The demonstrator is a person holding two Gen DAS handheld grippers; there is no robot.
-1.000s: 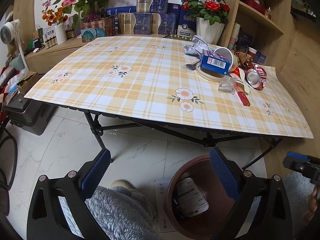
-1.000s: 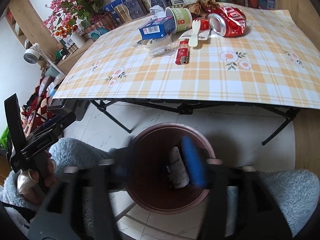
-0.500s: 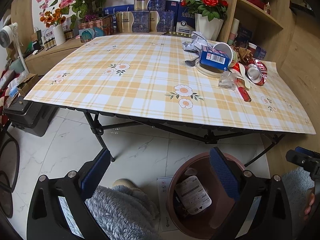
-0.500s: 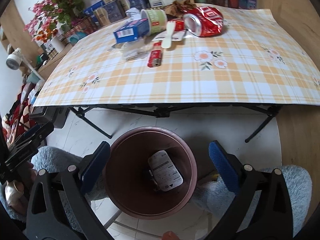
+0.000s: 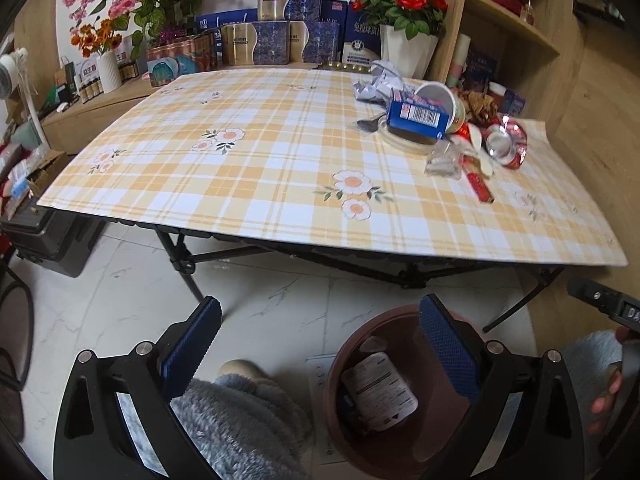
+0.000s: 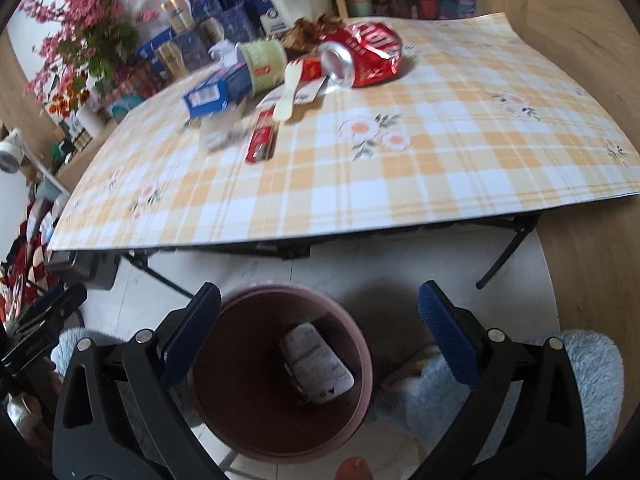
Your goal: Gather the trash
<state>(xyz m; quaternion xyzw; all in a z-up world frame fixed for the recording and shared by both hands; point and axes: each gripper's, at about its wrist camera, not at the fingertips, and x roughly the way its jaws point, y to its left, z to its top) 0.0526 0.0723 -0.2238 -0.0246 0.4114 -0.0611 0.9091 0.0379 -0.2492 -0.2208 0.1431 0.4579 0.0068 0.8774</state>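
Right claw (image 6: 319,312) now steady, spread wide, empty above round brown plastic bin (image 6: 280,450); white-labelled packet (image 6: 317,364) lies inside. Left claw (image 5: 320,320) likewise spread, empty. Crushed red can (image 6: 366,56), remaining litter wait on checked surface (image 6: 440,168).

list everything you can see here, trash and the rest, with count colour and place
crushed can: 1, red, far right of the table's trash pile
paper cup: 1, green and white, on its side behind the carton
carton: 1, blue, lying left of the cup
lighter: 1, red, nearest the table's front edge
plastic fork: 1, cream, between lighter and can
clear wrapper: 1, transparent, left of the lighter
bin: 1, brown, on the floor below the table
labelled pack: 1, white, inside the bin
table: 1, orange plaid cover
rose pot: 1, white, behind the table
left gripper: open, empty
right gripper: open, empty, above the bin
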